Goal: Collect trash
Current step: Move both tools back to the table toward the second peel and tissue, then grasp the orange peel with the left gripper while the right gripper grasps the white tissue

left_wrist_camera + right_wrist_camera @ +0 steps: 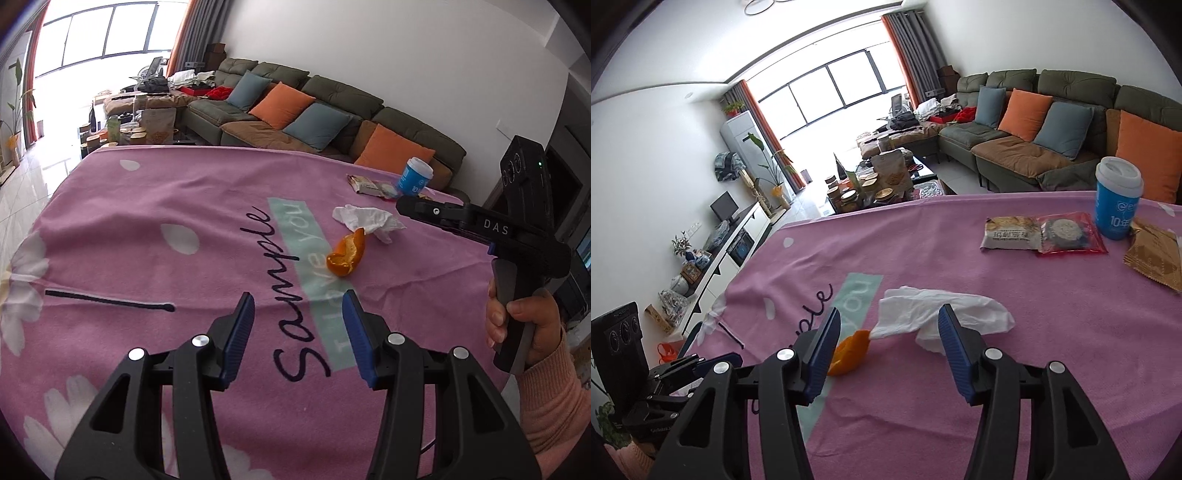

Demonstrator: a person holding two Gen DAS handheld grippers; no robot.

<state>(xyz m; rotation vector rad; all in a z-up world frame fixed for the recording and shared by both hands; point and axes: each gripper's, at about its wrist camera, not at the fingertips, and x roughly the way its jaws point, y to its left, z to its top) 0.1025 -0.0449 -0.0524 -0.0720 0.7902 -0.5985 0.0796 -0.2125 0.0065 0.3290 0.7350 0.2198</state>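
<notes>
Right gripper (890,347) wide open, empty, above crumpled tissue (942,314).

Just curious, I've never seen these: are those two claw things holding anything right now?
No. Both the left gripper and right gripper have open, empty jaws.

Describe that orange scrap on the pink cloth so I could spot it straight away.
On the pink tablecloth, find the pale green printed band with lettering. The orange peel lies at its edge, touching the crumpled white tissue. It is the only curled, bright orange piece; the other litter is white tissue, flat wrappers or a blue cup.
</notes>
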